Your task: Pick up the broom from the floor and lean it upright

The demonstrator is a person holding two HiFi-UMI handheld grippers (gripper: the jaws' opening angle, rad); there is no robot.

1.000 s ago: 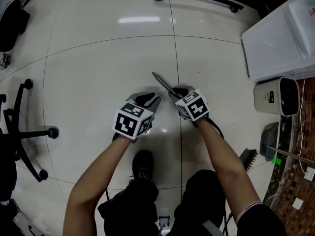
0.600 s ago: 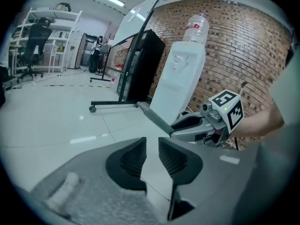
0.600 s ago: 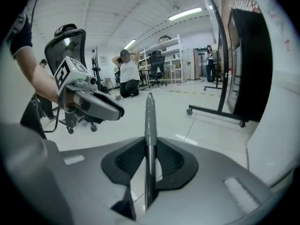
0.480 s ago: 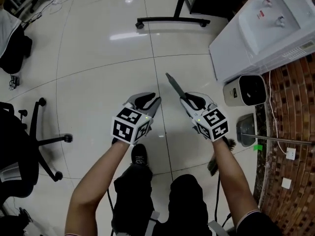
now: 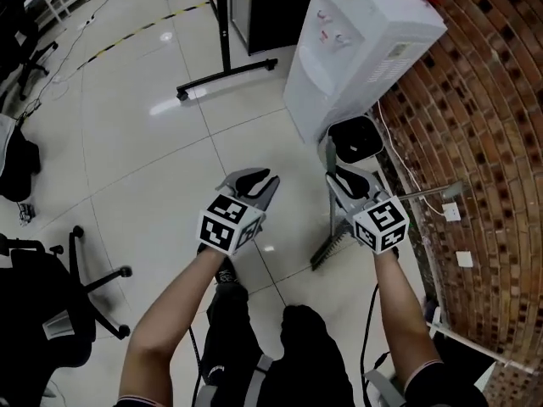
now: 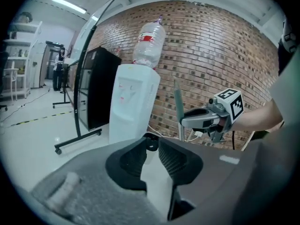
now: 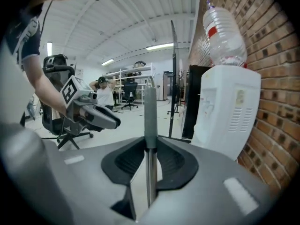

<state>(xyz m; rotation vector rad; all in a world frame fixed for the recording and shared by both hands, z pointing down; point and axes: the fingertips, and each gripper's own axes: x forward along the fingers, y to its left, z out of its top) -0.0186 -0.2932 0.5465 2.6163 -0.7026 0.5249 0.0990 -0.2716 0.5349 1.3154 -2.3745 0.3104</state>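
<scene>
Broom [image 5: 329,246] first: its grey handle is clamped in the right gripper, just right of the middle of the head view, with the bristle head showing at 7 o'clock from that gripper's marker cube. Whether the bristles touch the floor cannot be told.

At 8 o'clock in the head view stands a black office chair [image 5: 53,305] on the pale tiled floor [image 5: 144,168]. Toward the centre, the left gripper [image 5: 255,180] is held out over the tiles. Its own view shows the jaws a little apart with nothing between them.

Just beside it, at its 3 o'clock, is the right gripper [image 5: 343,179]. Its view shows both pads pressed against the broom handle, which stands upright between them and rises toward 12 o'clock.

At 1 o'clock from the grippers stands a white water dispenser [image 5: 356,49] against the brick wall [image 5: 479,151], which fills the right edge.
</scene>
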